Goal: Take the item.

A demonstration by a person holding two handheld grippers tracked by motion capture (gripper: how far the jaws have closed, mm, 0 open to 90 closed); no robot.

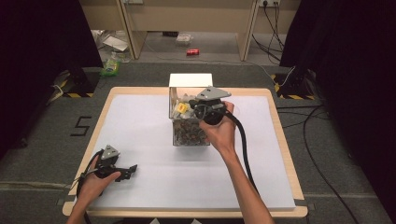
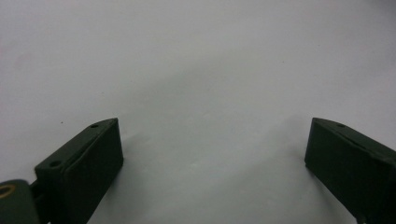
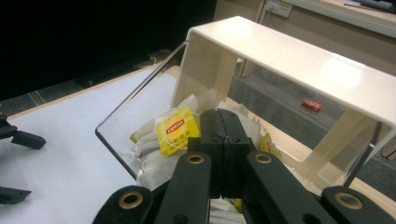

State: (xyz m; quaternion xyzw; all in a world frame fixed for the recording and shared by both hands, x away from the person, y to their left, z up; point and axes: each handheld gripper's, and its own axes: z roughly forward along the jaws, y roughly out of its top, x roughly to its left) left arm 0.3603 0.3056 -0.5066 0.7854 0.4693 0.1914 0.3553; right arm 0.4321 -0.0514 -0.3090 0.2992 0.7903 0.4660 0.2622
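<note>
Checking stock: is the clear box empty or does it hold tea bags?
Not empty. The clear box holds a pile of tea bags, one showing a yellow tag.

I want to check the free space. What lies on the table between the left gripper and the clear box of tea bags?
Nothing: the high view shows bare white table surface between the left gripper and the clear box.

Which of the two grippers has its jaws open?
The left gripper, resting low on the white table, jaws spread wide apart. The right gripper, over the clear box of tea bags, has its jaws pressed together.
</note>
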